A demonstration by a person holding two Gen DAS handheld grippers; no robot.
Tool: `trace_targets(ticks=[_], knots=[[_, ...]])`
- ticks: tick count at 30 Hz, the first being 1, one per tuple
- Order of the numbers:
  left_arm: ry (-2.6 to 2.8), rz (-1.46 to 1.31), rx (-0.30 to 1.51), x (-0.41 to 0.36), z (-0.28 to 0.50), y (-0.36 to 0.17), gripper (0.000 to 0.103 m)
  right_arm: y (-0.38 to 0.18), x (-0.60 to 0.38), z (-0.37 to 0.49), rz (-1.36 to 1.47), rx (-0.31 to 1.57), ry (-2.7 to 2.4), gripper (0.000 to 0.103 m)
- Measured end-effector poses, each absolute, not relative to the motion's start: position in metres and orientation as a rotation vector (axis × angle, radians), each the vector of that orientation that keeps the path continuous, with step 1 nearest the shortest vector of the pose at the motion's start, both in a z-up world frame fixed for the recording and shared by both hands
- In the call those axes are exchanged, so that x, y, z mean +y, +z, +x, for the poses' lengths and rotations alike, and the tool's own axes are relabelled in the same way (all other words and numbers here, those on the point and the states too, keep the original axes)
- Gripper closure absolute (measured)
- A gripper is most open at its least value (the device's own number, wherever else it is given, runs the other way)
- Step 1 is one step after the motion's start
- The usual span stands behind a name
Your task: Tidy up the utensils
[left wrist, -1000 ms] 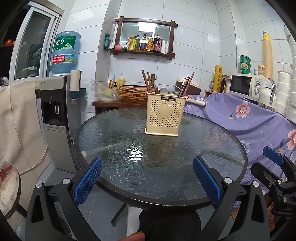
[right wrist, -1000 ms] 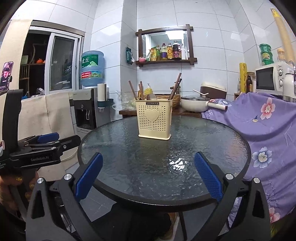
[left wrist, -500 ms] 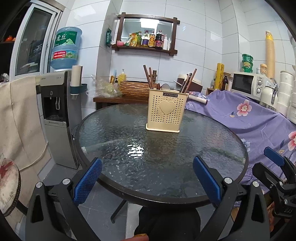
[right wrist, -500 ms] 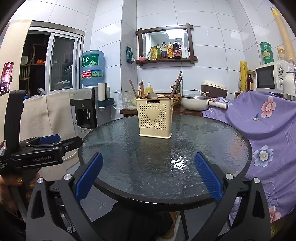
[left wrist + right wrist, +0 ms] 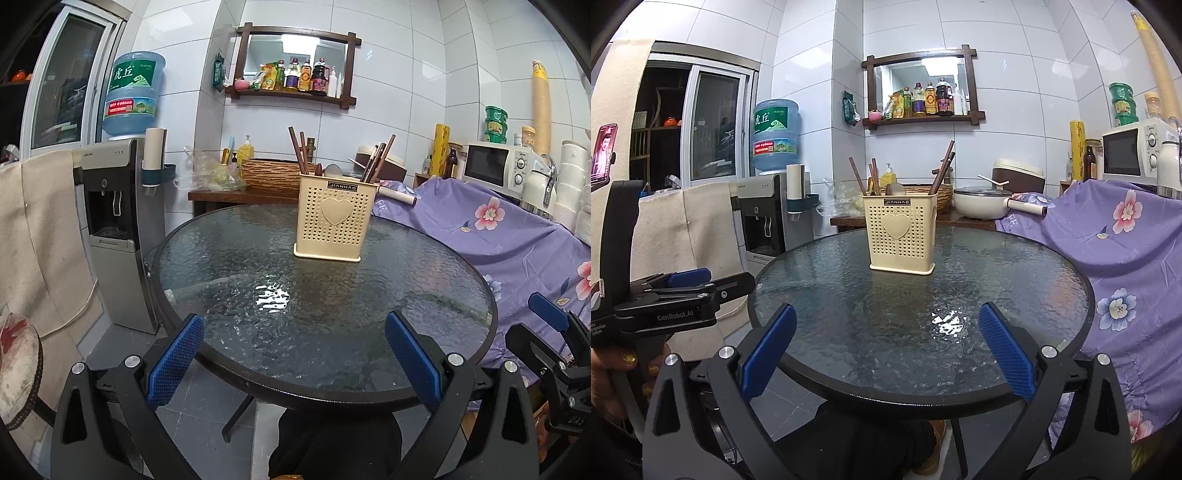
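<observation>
On the glass bench (image 5: 236, 280) the utensil holder (image 5: 333, 218) stands upright mid-top, chopsticks (image 5: 296, 149) inside. Both views have crept nearer. Left tongs (image 5: 295, 363) and right tongs (image 5: 886, 350) gape wide, empty; approach under way.

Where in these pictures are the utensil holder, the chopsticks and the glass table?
utensil holder (image 5: 333, 225): left wrist view, on its perforated front, just below the heart.
chopsticks (image 5: 296, 147): left wrist view, on the left sticks' shafts above the holder's rim.
glass table (image 5: 886, 314): right wrist view, on bare textured glass.
</observation>
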State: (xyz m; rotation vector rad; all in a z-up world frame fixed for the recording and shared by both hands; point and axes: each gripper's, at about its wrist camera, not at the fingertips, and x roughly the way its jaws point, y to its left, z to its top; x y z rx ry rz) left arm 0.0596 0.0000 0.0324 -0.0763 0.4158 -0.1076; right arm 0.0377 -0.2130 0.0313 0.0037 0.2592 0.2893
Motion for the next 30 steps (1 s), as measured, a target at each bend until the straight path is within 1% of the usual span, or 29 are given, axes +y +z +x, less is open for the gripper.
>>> trace_targets(ticks=[30], knots=[[-0.095, -0.058, 0.428, -0.0001, 0.0606, 0.0310, 0.006, 0.0287, -0.2147, 0.0430, 0.018, 0.277, 0.292, 0.006]])
